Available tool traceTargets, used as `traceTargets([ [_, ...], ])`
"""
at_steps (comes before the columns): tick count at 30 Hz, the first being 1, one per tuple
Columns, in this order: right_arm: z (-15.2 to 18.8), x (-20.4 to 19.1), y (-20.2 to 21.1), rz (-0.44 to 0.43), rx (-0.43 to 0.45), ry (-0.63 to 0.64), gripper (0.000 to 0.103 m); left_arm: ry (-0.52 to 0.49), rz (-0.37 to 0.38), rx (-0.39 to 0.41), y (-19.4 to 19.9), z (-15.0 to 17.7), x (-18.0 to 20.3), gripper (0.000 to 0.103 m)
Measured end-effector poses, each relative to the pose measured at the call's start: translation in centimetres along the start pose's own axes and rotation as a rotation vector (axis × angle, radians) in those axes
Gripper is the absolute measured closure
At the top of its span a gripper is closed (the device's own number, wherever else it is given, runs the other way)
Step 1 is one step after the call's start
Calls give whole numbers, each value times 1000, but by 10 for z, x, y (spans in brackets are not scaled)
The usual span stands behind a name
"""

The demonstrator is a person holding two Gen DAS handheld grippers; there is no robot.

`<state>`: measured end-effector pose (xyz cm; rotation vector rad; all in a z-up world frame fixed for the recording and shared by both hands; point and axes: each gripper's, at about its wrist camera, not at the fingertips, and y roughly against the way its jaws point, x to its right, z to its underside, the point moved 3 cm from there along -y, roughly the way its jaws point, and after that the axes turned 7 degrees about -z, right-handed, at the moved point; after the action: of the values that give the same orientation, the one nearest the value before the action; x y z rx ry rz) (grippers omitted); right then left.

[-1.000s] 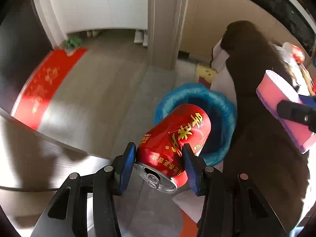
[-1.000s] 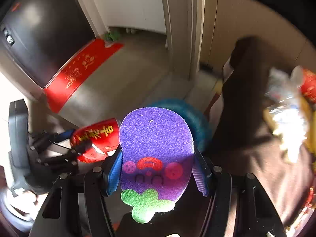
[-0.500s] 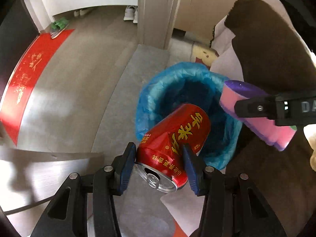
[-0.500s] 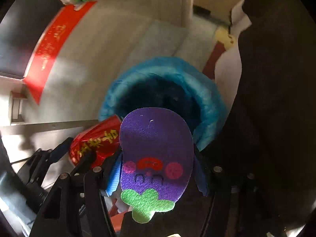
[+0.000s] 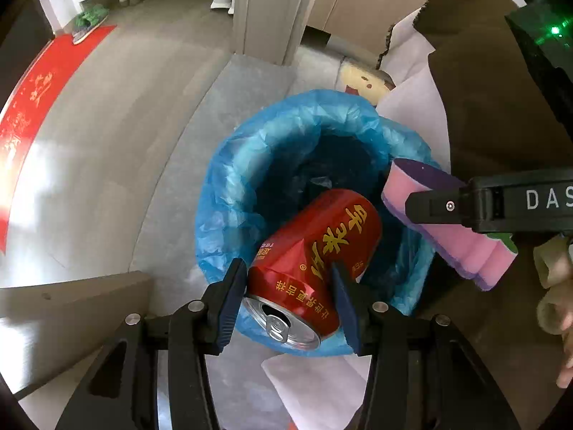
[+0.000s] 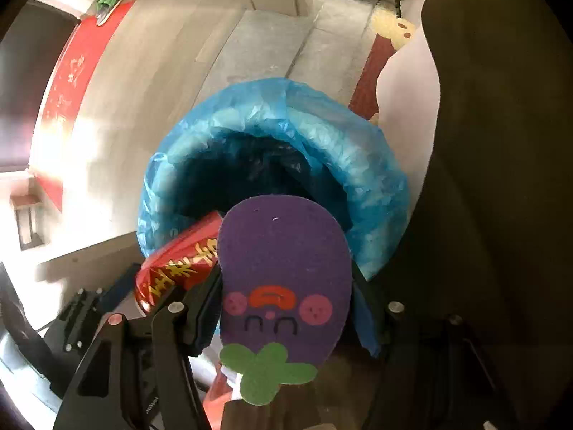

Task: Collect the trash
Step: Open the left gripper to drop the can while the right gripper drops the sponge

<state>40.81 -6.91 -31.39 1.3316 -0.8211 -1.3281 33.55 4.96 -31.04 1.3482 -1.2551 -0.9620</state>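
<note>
On my far left a red mat (image 5: 34,107) lies along the pale floor (image 5: 118,136), with a green slipper (image 5: 89,18) at its far end. A post (image 5: 265,10) rises from the floor beyond the bin.

My left gripper (image 5: 290,297) pinches a dented red can (image 5: 315,261) by its sides, one blue pad on each flank. The can is tilted, its opened top with the pull tab facing back toward me and its base pointing into the mouth of the bin (image 5: 229,193). The bin is lined with a crinkled blue bag (image 5: 308,114) folded over the rim, and the can hangs over the near part of the opening, above the dark inside.

To the right, my right gripper (image 6: 286,308) is clamped on a sponge (image 6: 283,268) shaped like a purple eggplant, with a pink layer underneath, a small face and a green stalk. Its rounded end reaches over the near right rim of the bin, just beside the can; I cannot tell whether the two touch.

Farther right, a dark brown cloth (image 5: 494,100) lies over something white (image 5: 419,107), just beside the bin. A yellow cartoon figure (image 5: 365,82) shows on the floor behind the bin.
</note>
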Motion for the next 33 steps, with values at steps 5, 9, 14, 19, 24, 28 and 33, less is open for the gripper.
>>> traceTargets([
  [5,-4,5,-5,-4,-12,-10,42,14,19,-14,-6,-4,3,54],
  [9,-4,3,-3,26,-16,4,41,41,43,-6,-3,-8,0,54],
  [14,-5,-2,0,3,-21,12,41,85,75,21,9,-11,-7,54],
  [19,-5,-4,4,-25,-16,24,41,104,57,46,23,-10,-14,54],
  [24,-4,-15,11,-118,59,35,40,137,44,86,33,-3,-22,54],
  [28,-1,-25,-8,-213,-1,6,40,188,55,84,30,1,-28,54],
  [33,1,-19,-13,-272,39,-80,40,195,48,74,26,11,-34,54],
])
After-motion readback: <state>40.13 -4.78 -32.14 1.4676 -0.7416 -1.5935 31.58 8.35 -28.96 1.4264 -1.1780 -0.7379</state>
